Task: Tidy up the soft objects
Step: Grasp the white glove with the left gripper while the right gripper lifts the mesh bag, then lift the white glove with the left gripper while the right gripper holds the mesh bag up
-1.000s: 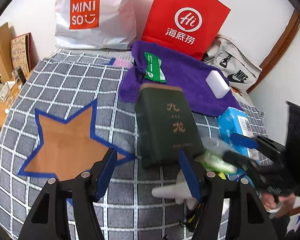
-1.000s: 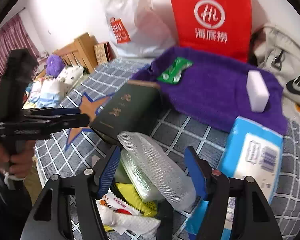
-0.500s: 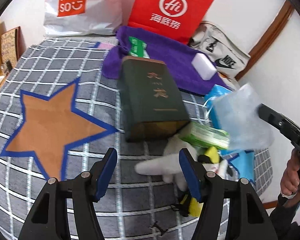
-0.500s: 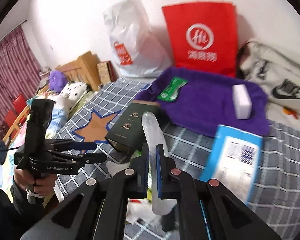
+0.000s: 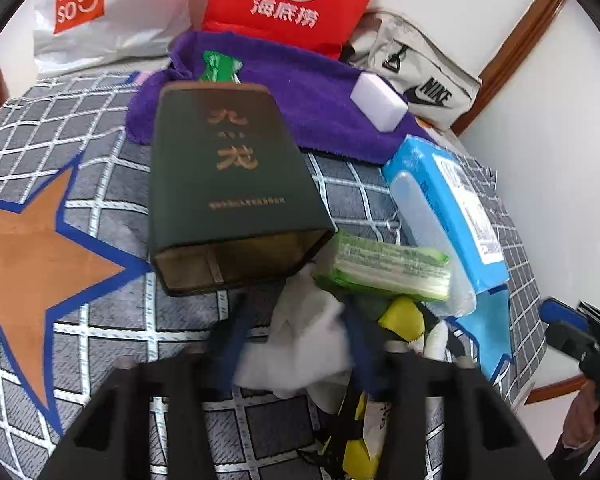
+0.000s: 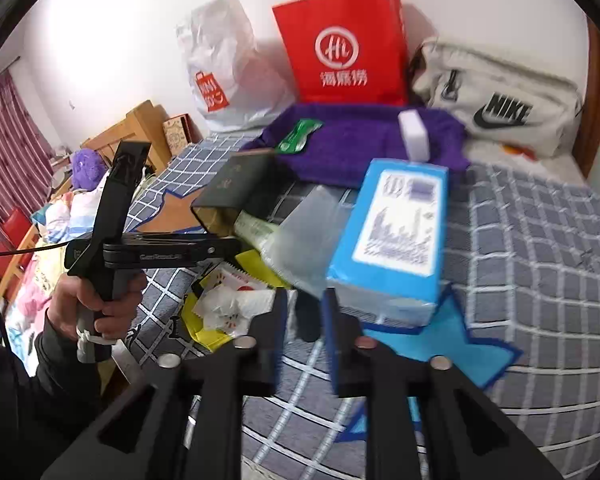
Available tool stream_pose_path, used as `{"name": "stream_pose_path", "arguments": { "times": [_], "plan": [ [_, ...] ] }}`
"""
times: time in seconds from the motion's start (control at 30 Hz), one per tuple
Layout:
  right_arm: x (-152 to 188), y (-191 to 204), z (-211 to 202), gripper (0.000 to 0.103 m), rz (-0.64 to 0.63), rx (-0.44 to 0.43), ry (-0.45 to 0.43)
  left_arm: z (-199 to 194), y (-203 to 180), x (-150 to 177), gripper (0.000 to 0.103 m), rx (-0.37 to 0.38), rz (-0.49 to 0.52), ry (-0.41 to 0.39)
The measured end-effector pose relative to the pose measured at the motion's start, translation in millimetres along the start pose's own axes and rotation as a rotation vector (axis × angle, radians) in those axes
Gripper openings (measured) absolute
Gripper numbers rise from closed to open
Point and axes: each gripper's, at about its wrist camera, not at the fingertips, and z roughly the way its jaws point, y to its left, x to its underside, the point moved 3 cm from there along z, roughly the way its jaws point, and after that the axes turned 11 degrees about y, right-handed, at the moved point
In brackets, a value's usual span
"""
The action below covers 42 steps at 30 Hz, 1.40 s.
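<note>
So the left gripper [image 5: 292, 344] was closing its jaws around a white soft cloth [image 5: 300, 344] in the pile right in front of the dark green box [image 5: 228, 184], though I couldn't tell if the pads were pressing yet. The right gripper [image 6: 306, 320] was opening with nothing between its jaws, just beside the blue tissue pack [image 6: 396, 232] on the checked bedspread [image 6: 540, 260].

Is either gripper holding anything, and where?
Left gripper jaws are closing on the middle of the white cloth; right gripper jaws are opening, nothing between them.
</note>
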Motion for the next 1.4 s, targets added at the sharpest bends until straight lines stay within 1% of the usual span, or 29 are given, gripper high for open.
{"name": "stream_pose_path", "arguments": {
  "times": [0.03, 0.07, 0.13, 0.27, 0.37, 0.4, 0.43, 0.47, 0.5, 0.63, 0.73, 0.8, 0.97, 1.1, 1.13, 1.27, 1.33, 1.4],
  "plan": [
    [-2.3, 1.5, 5.1, 0.045, 0.001, -0.001, -0.001, 1.4, 0.1, 0.7, 0.017, 0.016, -0.002, 0.003],
    [-6.0, 4.7, 11.6, 0.048, -0.004, -0.001, -0.003, 1.9, 0.0, 2.0, 0.013, 0.032, -0.001, 0.004],
    [-12.9, 13.0, 20.9, 0.05, -0.038, -0.001, 0.003, -1.4, 0.1, 5.6, 0.013, 0.027, 0.009, -0.007],
    [-23.2, 27.6, 44.0, 0.051, -0.105, 0.051, 0.016, -2.7, 2.4, 7.4, 0.013, 0.033, -0.001, -0.002],
    [-29.5, 31.6, 65.4, 0.05, -0.142, 0.144, 0.043, -3.5, 1.7, 8.6, 0.013, 0.03, -0.001, -0.004],
    [-30.4, 30.8, 69.8, 0.047, -0.147, 0.17, 0.049, -5.1, 1.6, 9.4, 0.013, 0.035, -0.002, -0.007],
    [-31.5, 29.8, 74.2, 0.024, -0.156, 0.198, 0.056, -6.1, 1.7, 9.7, 0.013, 0.038, -0.001, -0.011],
    [-31.7, 28.1, 75.5, 0.008, -0.159, 0.21, 0.062, -7.3, 2.5, 9.7, 0.011, 0.041, 0.0, -0.015],
    [-30.9, 26.1, 73.7, 0.005, -0.155, 0.206, 0.061, -8.9, 3.4, 10.1, 0.011, 0.046, 0.0, -0.019],
    [-25.0, 20.7, 42.2, 0.005, -0.129, 0.158, -0.022, -22.4, 12.2, 13.5, 0.01, 0.07, -0.024, -0.049],
    [-21.0, 17.9, 18.1, 0.005, -0.099, 0.127, -0.072, -34.6, 11.8, 15.1, 0.01, 0.056, -0.018, -0.083],
    [-15.2, 16.3, 1.8, 0.005, -0.091, 0.119, -0.096, -45.0, 10.1, 17.5, 0.01, 0.044, -0.012, -0.105],
    [2.3, 9.7, -25.0, 0.005, -0.072, 0.104, -0.119, -68.6, 13.8, 24.3, 0.01, 0.014, -0.033, -0.161],
    [25.2, 0.2, -33.8, 0.005, -0.038, 0.021, -0.106, -86.2, 20.1, 29.9, 0.01, -0.021, -0.055, -0.203],
    [29.3, -1.2, -33.0, 0.005, -0.036, 0.018, -0.1, -90.9, 21.4, 32.0, 0.01, -0.026, -0.058, -0.214],
    [48.1, -12.8, -17.5, 0.005, -0.005, 0.04, -0.034, -106.6, 24.1, 38.4, 0.01, -0.067, -0.072, -0.249],
    [55.6, -22.3, -6.8, 0.005, 0.023, 0.059, 0.007, -105.1, 25.3, 40.7, 0.01, -0.097, -0.075, -0.244],
    [62.0, -31.3, 3.3, 0.009, 0.046, 0.097, 0.037, -98.9, 30.2, 44.0, 0.01, -0.15, -0.094, -0.224]
  ]
}}
